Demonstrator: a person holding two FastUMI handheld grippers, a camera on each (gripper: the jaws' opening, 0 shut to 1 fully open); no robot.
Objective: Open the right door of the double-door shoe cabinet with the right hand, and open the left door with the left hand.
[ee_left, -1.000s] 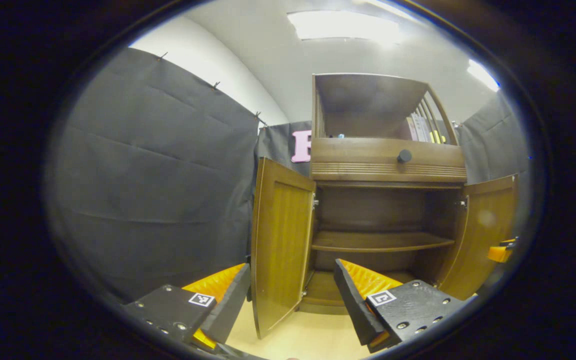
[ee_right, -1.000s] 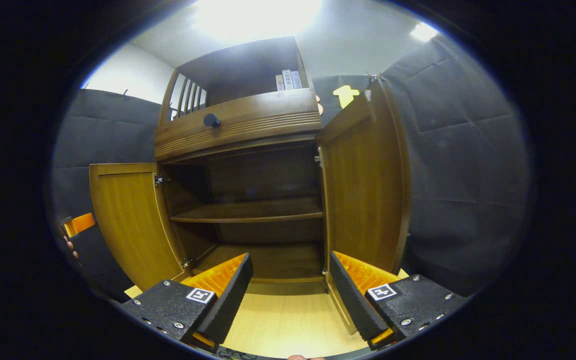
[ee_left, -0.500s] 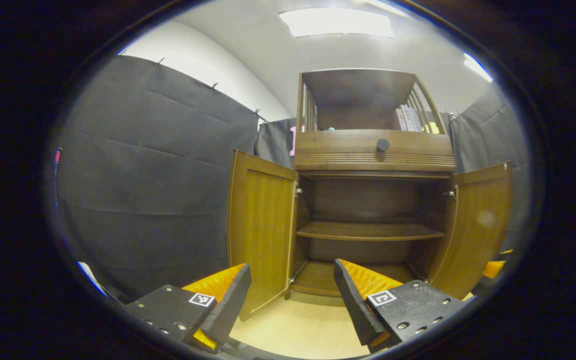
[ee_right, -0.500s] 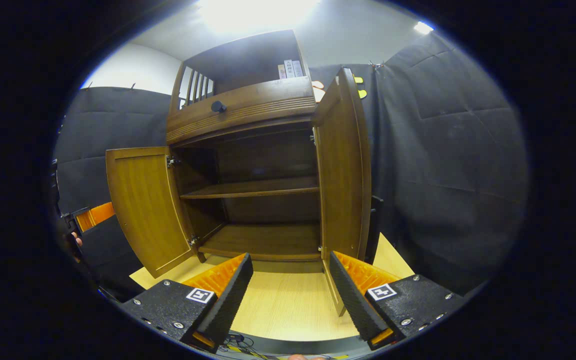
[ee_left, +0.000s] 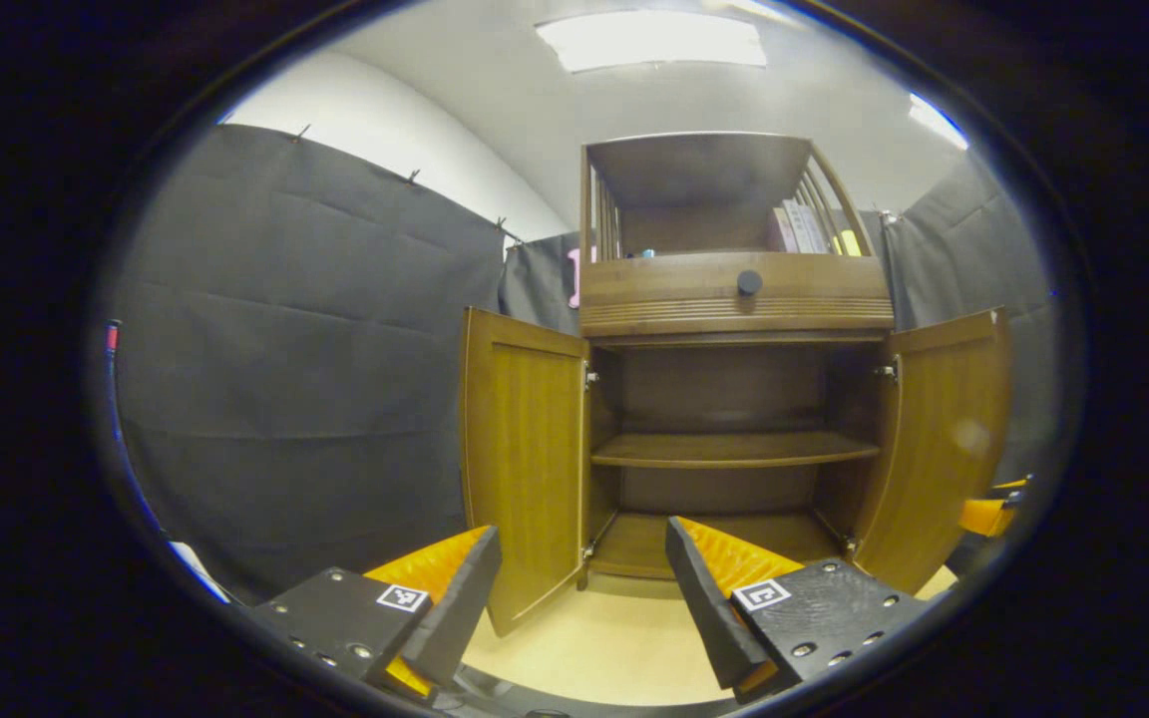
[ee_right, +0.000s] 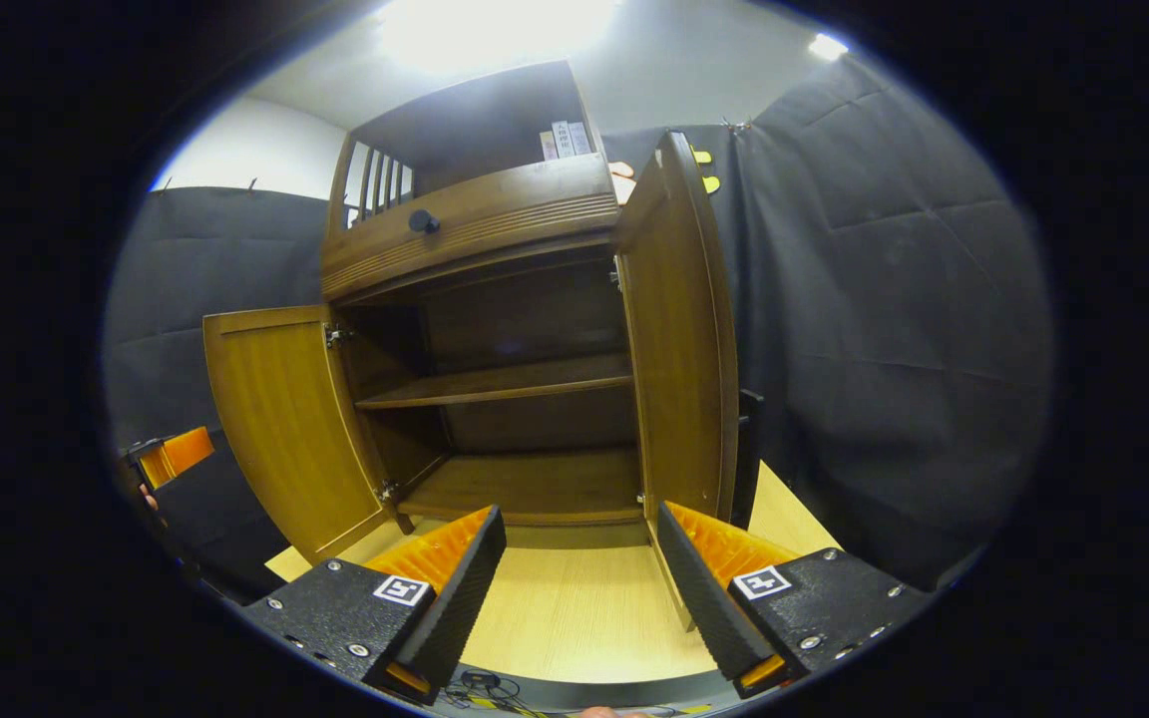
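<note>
Left gripper (ee_left: 574, 583) hangs with its two fingers spread wide apart and nothing between them, clear of the brown wooden double-door shoe cabinet (ee_left: 734, 299) that stands ahead of it on the pale wood-grain tabletop (ee_left: 604, 653). Straight ahead and slightly to the left of this gripper, the cabinet's left door (ee_left: 525, 454), a flat brown wooden panel with a recessed centre, stands swung out on its hinges, its free edge pointing toward the gripper's left finger without touching it. Farther ahead and to the right, the right door (ee_left: 944, 439) stands swung out as well, and the other gripper shows just past its outer edge at the far right.

Right gripper (ee_right: 579, 573) is likewise splayed and empty, with bare tabletop (ee_right: 574, 618) between its fingers. In the right gripper view the right door (ee_right: 679, 339) stands nearly edge-on just ahead of the right finger, near it but apart, and the left door (ee_right: 280, 419) is swung out ahead and to the left, with the left gripper (ee_right: 171, 454) beyond it.

Between the two open doors the dark interior shows a single horizontal wooden shelf (ee_right: 500, 382) above the cabinet floor. Above the doors runs a drawer front with a round black knob (ee_left: 749, 282), and over that an open top compartment with slatted sides holds a few upright books (ee_right: 563, 140).
</note>
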